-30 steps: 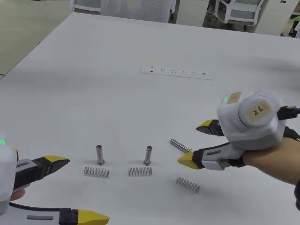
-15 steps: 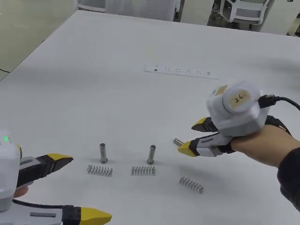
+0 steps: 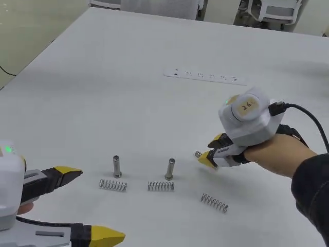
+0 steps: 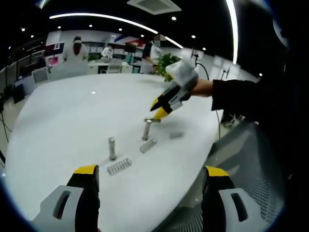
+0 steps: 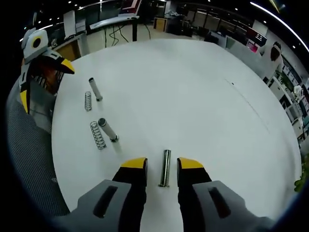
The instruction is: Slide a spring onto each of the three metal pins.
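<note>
The right gripper [image 5: 161, 163] straddled the third metal pin [image 5: 165, 175], jaws parted and not yet pinching it, as it lay flat on the white table [image 3: 154, 113]. The middle pin [image 3: 170, 168] and far pin [image 3: 116, 165] stood upright, springs [image 3: 161, 186] lying beside them. The pin looked stiff, smooth and apt to roll, so a mid-shaft grip seemed safest. The left gripper [image 4: 151, 172] hung wide open.

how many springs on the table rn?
3, all loose on the table: left spring in front of the left upright pin, middle spring in front of the middle upright pin, right spring near the right gripper. None looks hidden.
</note>
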`<state>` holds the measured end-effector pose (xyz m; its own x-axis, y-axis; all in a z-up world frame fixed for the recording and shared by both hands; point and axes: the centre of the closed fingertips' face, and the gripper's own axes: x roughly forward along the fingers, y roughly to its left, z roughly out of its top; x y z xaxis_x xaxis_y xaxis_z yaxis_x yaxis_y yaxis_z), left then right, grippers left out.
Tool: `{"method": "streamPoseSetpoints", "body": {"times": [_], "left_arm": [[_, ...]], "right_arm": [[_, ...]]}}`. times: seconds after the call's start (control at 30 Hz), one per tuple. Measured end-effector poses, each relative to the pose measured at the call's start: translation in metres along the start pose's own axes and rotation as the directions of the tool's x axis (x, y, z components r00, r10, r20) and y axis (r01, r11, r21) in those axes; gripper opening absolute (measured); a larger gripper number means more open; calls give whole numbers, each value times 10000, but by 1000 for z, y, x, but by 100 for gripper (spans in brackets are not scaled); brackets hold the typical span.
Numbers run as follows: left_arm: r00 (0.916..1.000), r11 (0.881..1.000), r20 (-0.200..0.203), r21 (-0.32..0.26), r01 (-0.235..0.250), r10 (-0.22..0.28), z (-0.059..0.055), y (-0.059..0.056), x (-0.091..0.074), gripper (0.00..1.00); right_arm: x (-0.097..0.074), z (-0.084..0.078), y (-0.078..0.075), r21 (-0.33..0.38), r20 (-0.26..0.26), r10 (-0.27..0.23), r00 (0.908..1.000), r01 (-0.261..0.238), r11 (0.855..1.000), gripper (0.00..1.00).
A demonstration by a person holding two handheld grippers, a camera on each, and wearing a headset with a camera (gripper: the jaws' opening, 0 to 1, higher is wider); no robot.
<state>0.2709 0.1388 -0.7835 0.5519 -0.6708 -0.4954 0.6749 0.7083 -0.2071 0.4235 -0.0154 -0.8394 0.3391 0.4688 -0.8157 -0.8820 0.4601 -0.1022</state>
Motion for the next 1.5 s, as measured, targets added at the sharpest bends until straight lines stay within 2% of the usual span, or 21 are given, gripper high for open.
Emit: {"method": "streamPoseSetpoints", "body": {"times": [0.27,0.8,1.2,1.43,1.5], "left_arm": [[10000,10000,-65,-12,-19,19,-1,1,0,85],[9998,9998,-57,-72,-208,208,-1,5,-1,84],[9996,9995,-39,-119,-288,287,-1,6,-2,83],[9996,9995,-46,-120,-291,290,-1,7,-1,82],[9996,9995,-41,-121,-286,285,-1,6,-1,82]], "right_arm": [[10,-3,-6,-35,-326,-2,9995,1,10000,14],[23,-4,-7,-128,-814,252,9964,-263,9996,7],[30,-6,-8,-103,-1050,420,9936,-433,9990,7],[30,-6,-9,171,-1129,557,9920,-541,9984,6],[30,-7,-9,587,-1071,621,9923,-560,9967,6]]}}
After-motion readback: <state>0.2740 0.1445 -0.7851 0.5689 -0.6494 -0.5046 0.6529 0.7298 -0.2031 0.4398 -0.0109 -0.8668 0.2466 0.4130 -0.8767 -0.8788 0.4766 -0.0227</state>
